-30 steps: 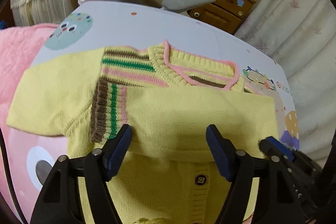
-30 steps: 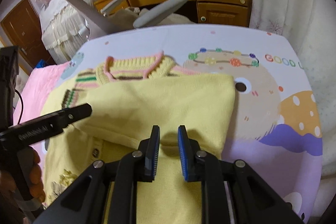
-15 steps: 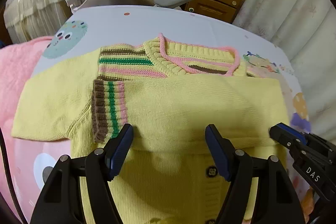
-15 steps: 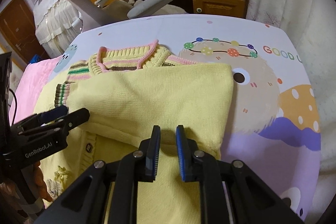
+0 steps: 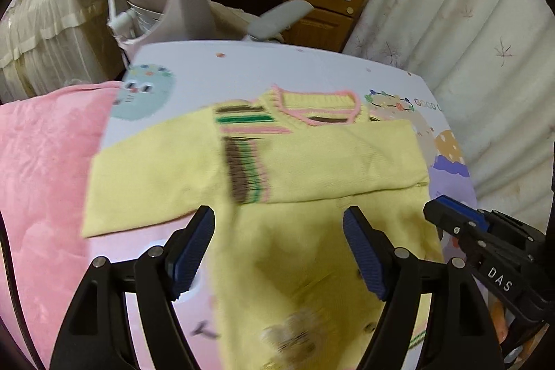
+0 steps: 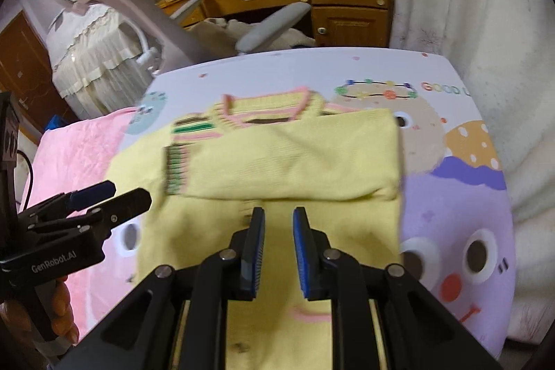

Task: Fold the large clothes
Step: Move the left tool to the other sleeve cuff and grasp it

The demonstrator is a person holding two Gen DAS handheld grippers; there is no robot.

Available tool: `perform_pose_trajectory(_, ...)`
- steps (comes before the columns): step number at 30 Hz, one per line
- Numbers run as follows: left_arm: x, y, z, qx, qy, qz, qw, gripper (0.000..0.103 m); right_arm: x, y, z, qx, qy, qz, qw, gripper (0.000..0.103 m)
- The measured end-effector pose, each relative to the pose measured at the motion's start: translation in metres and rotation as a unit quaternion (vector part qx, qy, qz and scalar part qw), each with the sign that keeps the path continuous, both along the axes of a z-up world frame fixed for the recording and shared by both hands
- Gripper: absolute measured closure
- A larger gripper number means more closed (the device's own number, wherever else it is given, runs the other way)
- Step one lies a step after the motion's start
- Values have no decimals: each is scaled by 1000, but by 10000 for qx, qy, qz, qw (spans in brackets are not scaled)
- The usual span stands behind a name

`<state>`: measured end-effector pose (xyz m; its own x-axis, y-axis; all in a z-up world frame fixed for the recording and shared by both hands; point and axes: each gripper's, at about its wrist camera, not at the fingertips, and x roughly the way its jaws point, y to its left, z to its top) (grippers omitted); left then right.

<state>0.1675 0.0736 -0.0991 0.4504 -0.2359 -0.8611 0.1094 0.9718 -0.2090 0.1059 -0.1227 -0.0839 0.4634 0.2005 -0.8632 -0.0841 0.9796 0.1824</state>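
**Well, both grippers hanging over a half-folded cardigan**

A cartoon-print sheet (image 6: 451, 196) is covering the bed, with the yellow cardigan (image 5: 312, 248) lying flat on it, one sleeve (image 6: 284, 158) folded across the chest. Only the left wrist view is showing the other sleeve (image 5: 149, 172) stretching out beside the pink blanket (image 5: 41, 179). The left gripper (image 5: 279, 248) is opening, jaws wide apart, nothing between them. The right gripper (image 6: 277, 252) is opening too, its gap narrow and holding nothing.
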Motion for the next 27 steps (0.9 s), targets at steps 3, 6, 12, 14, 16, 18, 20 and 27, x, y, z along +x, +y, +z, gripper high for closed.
perform_pose_trajectory(3, -9, 34, 5, 30, -30, 129, 9999, 28, -7, 36, 8, -12, -58, 223, 9997, 86)
perform_pose_trajectory(6, -18, 78, 1, 12, 19, 411, 9992, 28, -12, 73, 12, -94, -131, 461, 9988, 86)
perform_pose_trajectory(12, -38, 156, -31, -70, 371, 889, 9953, 28, -13, 136, 4, -177, -136, 867, 9960, 86)
perform_pose_trajectory(14, -41, 177, -44, -223, 520, 1009, 9933, 28, -12, 151, -2, -174, -56, 968, 9951, 86)
perform_pose_trajectory(16, -43, 193, -56, -502, 642, 1088, 9907, 28, -10, 166, -8, -214, -14, 1064, 9941, 86)
perform_pose_trajectory(18, -42, 206, -67, -911, 742, 1142, 9865, 28, -9, 177, -12, -252, -23, 1127, 9933, 86)
perform_pose_trajectory(20, -38, 213, -82, -1248, 879, 1170, 9813, 28, -7, 186, -17, -275, -28, 1161, 9929, 86)
perform_pose_trajectory(27, -18, 206, -110, -1726, 1082, 995, 9740, 29, 2, 201, -31, -276, 68, 1098, 9936, 86)
